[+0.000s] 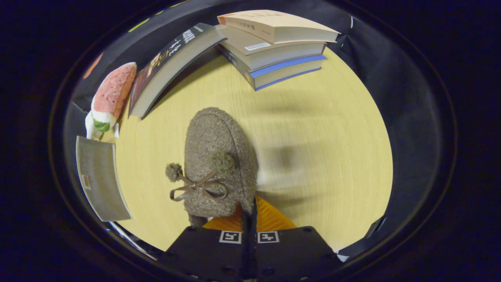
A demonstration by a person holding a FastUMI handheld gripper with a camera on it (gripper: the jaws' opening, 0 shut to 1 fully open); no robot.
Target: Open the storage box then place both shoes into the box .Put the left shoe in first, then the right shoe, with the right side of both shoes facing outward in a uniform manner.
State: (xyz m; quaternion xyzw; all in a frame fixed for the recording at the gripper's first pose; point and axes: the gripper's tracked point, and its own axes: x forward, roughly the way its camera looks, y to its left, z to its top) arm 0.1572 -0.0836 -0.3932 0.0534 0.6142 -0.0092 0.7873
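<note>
Here the gripper [248, 219] has its two fingers drawn together on the rear edge of a fuzzy grey-brown slipper shoe with a thin ribbon bow and two pom-poms [217, 164], which juts forward from the fingers with its toe pointing away over the pale wooden tabletop [313, 149]. The shoe looks lifted off the table, judging by the blurred shadow just to its right (though I cannot be sure it is fully clear). Beyond the shoe lies a stack of three books [274, 47], with a dark-covered book [172, 66] leaning against it on the left. Left of the fingers sit a watermelon-slice plush toy [111, 94] and a grey booklet [100, 176]. The task seems midway at best: one shoe is in hand and not yet placed, and which shoe it is I cannot tell.
</note>
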